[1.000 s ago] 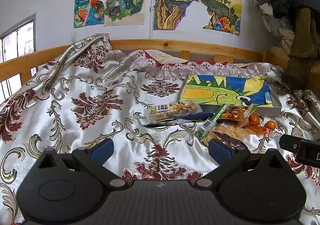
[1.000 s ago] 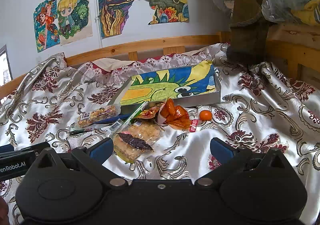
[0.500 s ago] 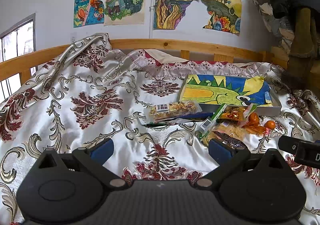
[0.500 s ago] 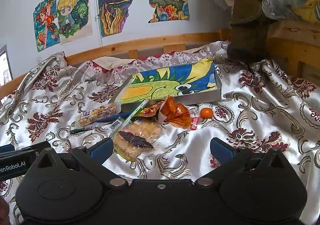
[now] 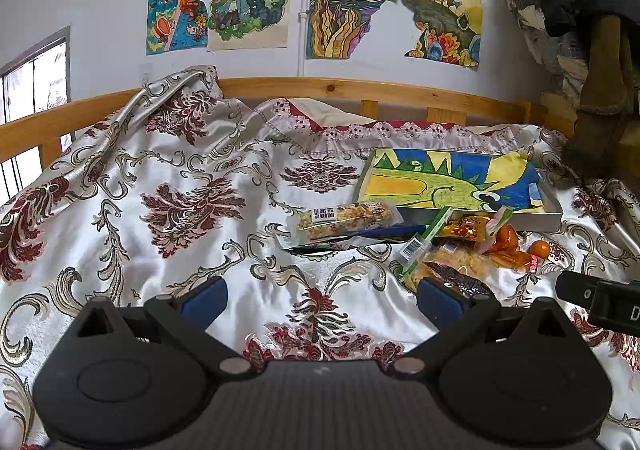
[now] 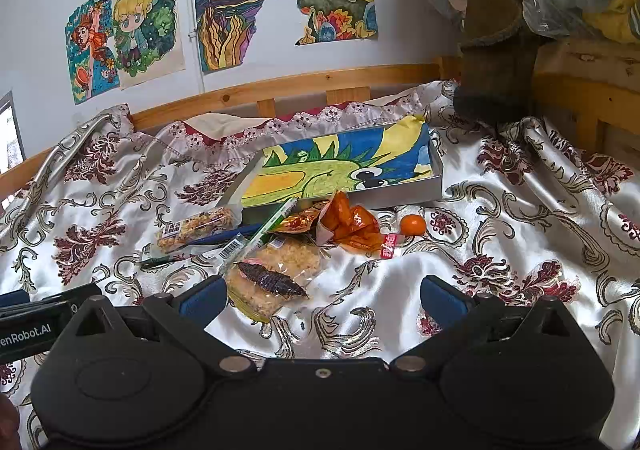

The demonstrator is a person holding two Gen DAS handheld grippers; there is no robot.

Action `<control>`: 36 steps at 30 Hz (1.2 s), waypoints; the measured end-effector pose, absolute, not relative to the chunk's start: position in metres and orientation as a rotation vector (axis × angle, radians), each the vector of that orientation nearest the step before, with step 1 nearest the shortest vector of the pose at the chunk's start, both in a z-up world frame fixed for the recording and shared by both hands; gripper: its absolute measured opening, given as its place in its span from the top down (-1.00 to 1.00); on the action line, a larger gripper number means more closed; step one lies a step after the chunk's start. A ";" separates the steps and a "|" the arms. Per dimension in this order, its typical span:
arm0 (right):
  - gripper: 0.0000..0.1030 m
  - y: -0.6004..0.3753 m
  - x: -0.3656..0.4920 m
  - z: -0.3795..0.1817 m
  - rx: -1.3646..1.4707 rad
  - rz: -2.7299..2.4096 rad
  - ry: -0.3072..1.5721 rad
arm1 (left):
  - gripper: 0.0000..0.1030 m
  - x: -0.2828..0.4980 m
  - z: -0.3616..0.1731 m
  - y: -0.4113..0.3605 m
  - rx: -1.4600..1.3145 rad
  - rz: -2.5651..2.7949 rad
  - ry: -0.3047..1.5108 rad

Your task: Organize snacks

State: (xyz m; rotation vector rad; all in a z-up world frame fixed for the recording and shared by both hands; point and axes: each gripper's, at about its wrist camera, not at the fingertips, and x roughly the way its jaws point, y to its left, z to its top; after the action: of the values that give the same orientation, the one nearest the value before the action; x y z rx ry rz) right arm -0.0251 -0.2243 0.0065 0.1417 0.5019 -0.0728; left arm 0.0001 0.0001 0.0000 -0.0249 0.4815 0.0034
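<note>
On the bed, from the left view, the left gripper (image 5: 320, 296) is held wide open and empty while snacks (image 5: 400, 234) are piled beside the box (image 5: 538, 215), likely for packing; from the right view, the right gripper (image 6: 322, 296), also open and empty, is kept nearer, and the small orange (image 6: 413, 224) is shown clearly.
</note>
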 end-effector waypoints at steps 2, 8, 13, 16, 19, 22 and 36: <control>-0.99 -0.224 -0.025 0.006 0.142 -0.072 0.503 | -0.99 0.000 0.000 0.000 -0.026 0.003 0.482; -0.99 -0.224 -0.025 0.006 0.143 -0.072 0.503 | -0.99 0.000 0.000 0.000 -0.025 0.004 0.484; -0.99 -0.225 -0.025 0.004 0.148 -0.065 0.512 | -0.99 0.004 -0.005 0.000 -0.022 0.008 0.495; -0.99 -0.223 -0.022 0.003 0.151 -0.055 0.527 | -0.99 0.007 -0.004 -0.002 -0.030 0.000 0.513; -0.99 -0.225 -0.018 0.006 0.152 -0.029 0.547 | -0.99 0.014 -0.006 0.001 -0.041 -0.009 0.536; -0.99 -0.227 -0.012 0.011 0.163 0.029 0.567 | -0.99 0.020 -0.007 0.005 -0.054 -0.020 0.545; -0.98 -0.225 0.042 -0.011 -0.079 0.192 0.620 | -0.99 0.092 -0.014 -0.003 0.017 -0.192 0.586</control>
State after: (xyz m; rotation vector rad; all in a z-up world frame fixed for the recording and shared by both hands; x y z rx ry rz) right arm 0.0421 -0.2249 -0.0114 -0.0792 0.6204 0.1922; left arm 0.0919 -0.0033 -0.0143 0.0165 0.5861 -0.1923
